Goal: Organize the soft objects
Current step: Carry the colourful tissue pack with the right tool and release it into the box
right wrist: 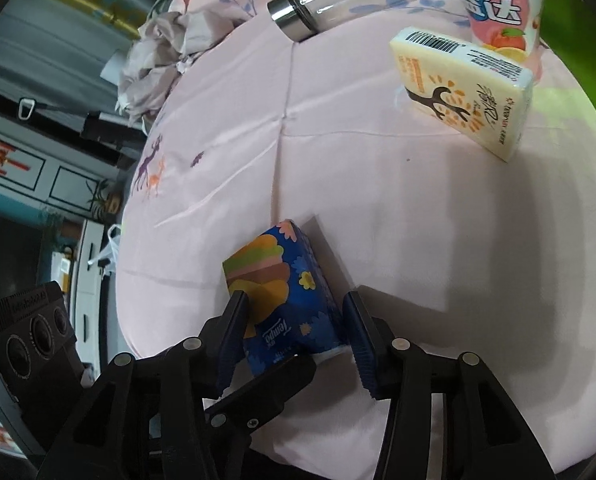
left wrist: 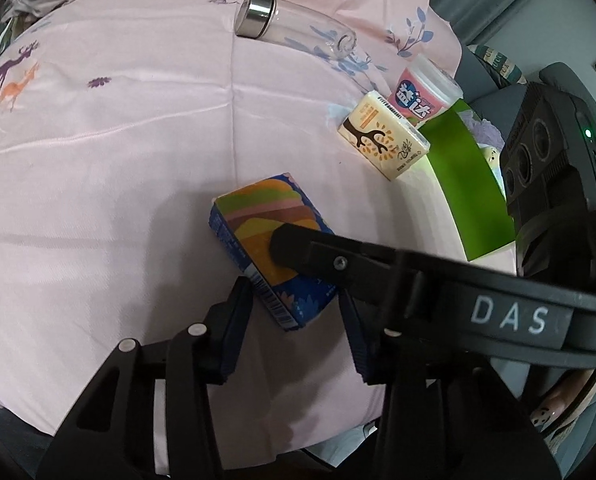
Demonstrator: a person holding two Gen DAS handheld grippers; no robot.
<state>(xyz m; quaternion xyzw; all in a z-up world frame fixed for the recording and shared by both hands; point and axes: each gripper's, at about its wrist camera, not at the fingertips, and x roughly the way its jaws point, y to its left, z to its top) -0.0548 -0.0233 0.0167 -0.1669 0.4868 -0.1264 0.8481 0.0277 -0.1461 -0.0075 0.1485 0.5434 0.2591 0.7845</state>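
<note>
Pink quilt (left wrist: pixel 118 160), left wrist view: blue tissue pack (left wrist: pixel 266 248) lies between the part-open left gripper (left wrist: pixel 296 300), one pad touching, grip uncertain. Right wrist view: right gripper (right wrist: pixel 294 320) likewise straddles it, jaws part-open, seemingly to steady the soft pack

A pink quilt (right wrist: pixel 357 168) printed with deer and blue leaves covers the bed. Crumpled grey-beige cloth (right wrist: pixel 154 60) lies bunched at its far edge. Beyond the bed in the right wrist view stand panelled cabinet doors (right wrist: pixel 46 176), white drawers (right wrist: pixel 90 264) and a small plant (right wrist: pixel 102 200). The light is dim and even.
</note>
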